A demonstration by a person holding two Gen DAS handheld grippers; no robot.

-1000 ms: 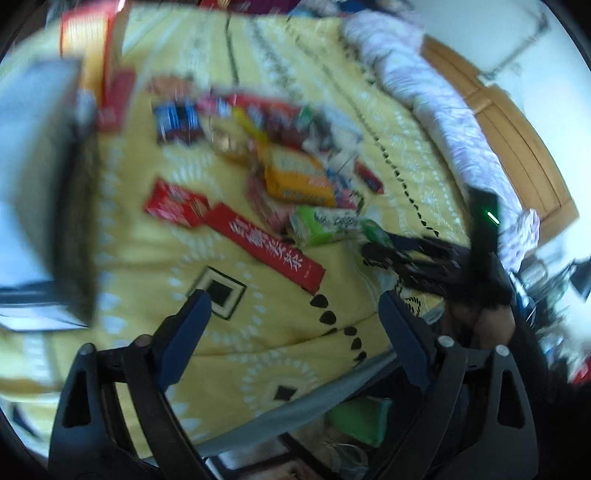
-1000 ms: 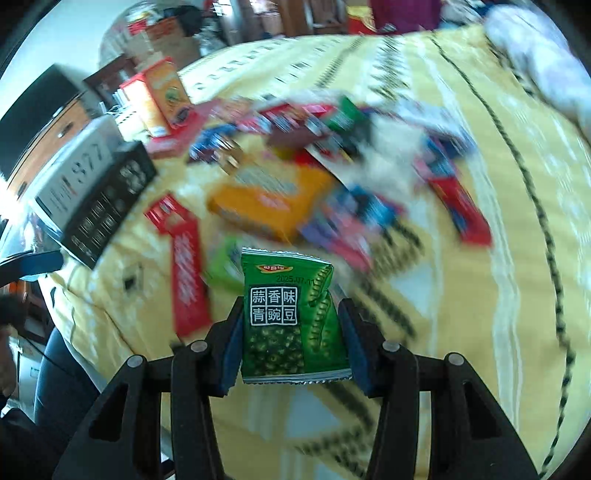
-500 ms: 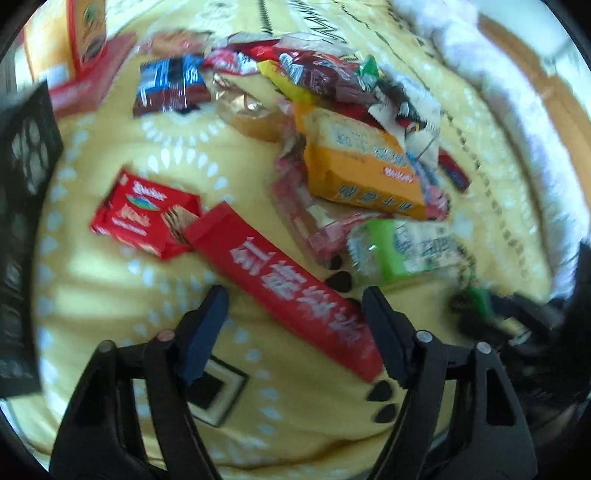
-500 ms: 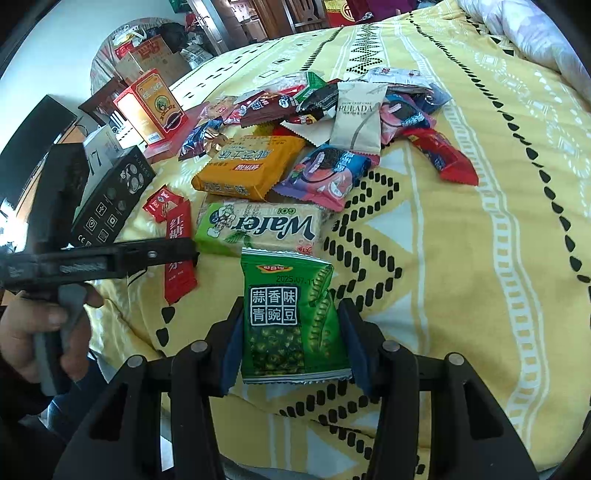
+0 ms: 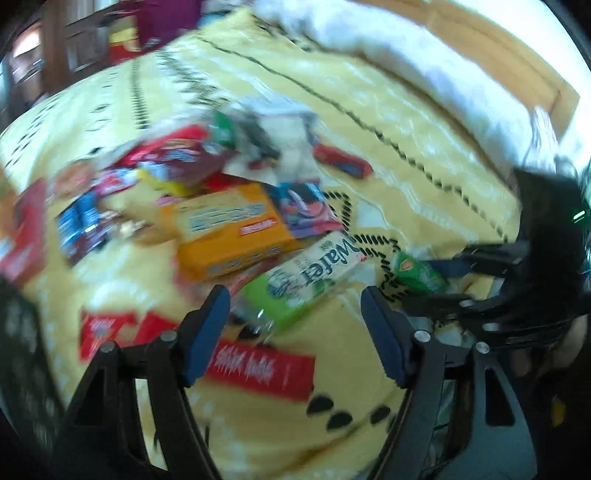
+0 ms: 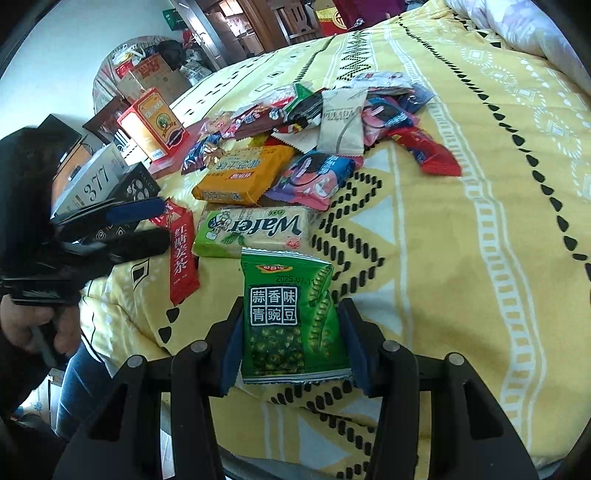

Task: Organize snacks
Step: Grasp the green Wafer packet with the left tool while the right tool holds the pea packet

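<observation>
A pile of snack packets lies on a yellow patterned bedspread (image 6: 461,229). My right gripper (image 6: 291,343) is shut on a green pea packet (image 6: 288,317) and holds it above the bed's near edge. A green Wafer pack (image 6: 255,230) lies just beyond it, with an orange biscuit pack (image 6: 243,173) behind. My left gripper (image 5: 295,314) is open and empty, its fingers (image 5: 207,325) hovering over the Wafer pack (image 5: 306,277) and a long red sachet (image 5: 258,369). The left gripper (image 6: 140,225) also shows at the left of the right wrist view. The right gripper (image 5: 443,280) with the green packet shows in the left wrist view.
Boxes stand along the bed's left edge: a black box (image 6: 136,188), a white box marked 377 (image 6: 92,181) and a red-orange carton (image 6: 155,122). A pale quilt (image 6: 517,26) lies at the far right. Cluttered furniture stands behind the bed.
My left gripper has swung right and forward, from over the long red sachet to over the Wafer pack. My right gripper still holds the green pea packet in about the same place.
</observation>
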